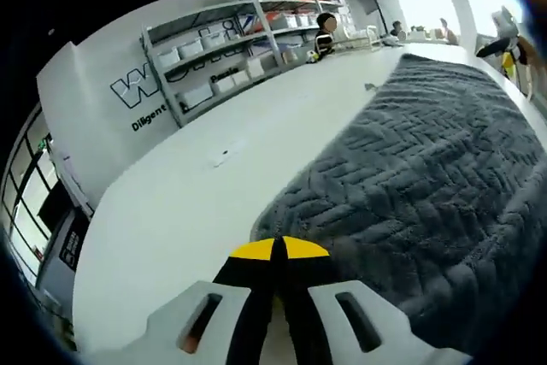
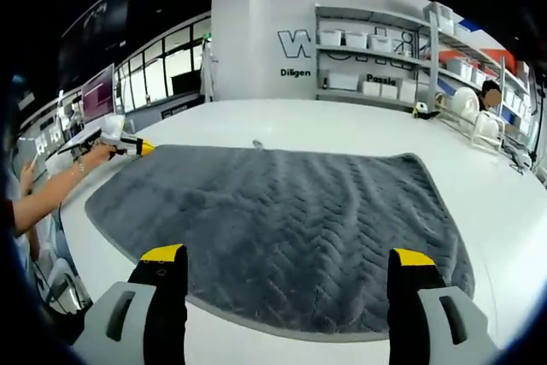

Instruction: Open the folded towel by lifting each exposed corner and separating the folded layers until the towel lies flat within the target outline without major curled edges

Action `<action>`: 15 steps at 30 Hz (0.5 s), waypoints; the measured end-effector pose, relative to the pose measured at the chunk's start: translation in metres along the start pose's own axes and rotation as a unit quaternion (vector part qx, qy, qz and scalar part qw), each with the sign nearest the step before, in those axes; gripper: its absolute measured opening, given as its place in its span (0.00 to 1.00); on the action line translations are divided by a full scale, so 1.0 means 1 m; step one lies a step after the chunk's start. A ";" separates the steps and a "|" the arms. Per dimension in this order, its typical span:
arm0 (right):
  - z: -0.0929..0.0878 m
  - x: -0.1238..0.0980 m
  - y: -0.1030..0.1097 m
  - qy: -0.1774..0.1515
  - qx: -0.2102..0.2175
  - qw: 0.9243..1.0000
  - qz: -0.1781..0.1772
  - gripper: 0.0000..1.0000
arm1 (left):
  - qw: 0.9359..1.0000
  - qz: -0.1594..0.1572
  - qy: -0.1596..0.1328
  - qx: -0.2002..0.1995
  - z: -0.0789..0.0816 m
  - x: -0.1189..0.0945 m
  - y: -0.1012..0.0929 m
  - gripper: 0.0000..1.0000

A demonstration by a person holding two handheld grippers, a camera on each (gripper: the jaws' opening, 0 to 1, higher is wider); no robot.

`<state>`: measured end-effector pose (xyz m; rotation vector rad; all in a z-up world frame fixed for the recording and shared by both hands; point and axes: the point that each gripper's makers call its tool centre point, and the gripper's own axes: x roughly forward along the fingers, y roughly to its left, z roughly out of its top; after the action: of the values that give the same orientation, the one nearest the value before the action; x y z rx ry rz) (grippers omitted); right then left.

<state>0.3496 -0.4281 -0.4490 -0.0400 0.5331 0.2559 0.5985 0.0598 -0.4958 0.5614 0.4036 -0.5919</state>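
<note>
- Left gripper view: left gripper [image 1: 279, 250] is showing its yellow tips pressed together, pinching nothing, just above the white table [image 1: 171, 203].
- Gray towel [image 1: 427, 177] is lying spread on the table, just to the right of those tips.
- Shelves [image 1: 231, 40] with white bins are standing along the far wall.
- Right gripper view: right gripper [image 2: 288, 258] is holding its jaws spread wide apart over the near edge of the towel [image 2: 282, 220].
- The towel is lying open and mostly flat on the table [image 2: 342, 126].
- At the far left corner, a hand [image 2: 96, 155] is holding the other gripper [image 2: 128, 144] close to the towel's edge.
</note>
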 end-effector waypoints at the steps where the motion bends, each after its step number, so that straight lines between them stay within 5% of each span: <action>1: -0.002 0.000 0.000 0.002 0.000 1.000 -0.002 1.00 | 1.000 0.003 0.004 0.006 -0.001 0.000 0.003 0.01; 15: -0.014 0.004 -0.006 0.013 0.008 1.000 -0.004 0.98 | 0.998 0.040 0.042 0.036 -0.024 -0.001 0.052 0.01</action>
<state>0.3477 -0.4344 -0.4638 -0.0306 0.5613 0.2444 0.6253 0.1098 -0.4947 0.6704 0.4387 -0.5077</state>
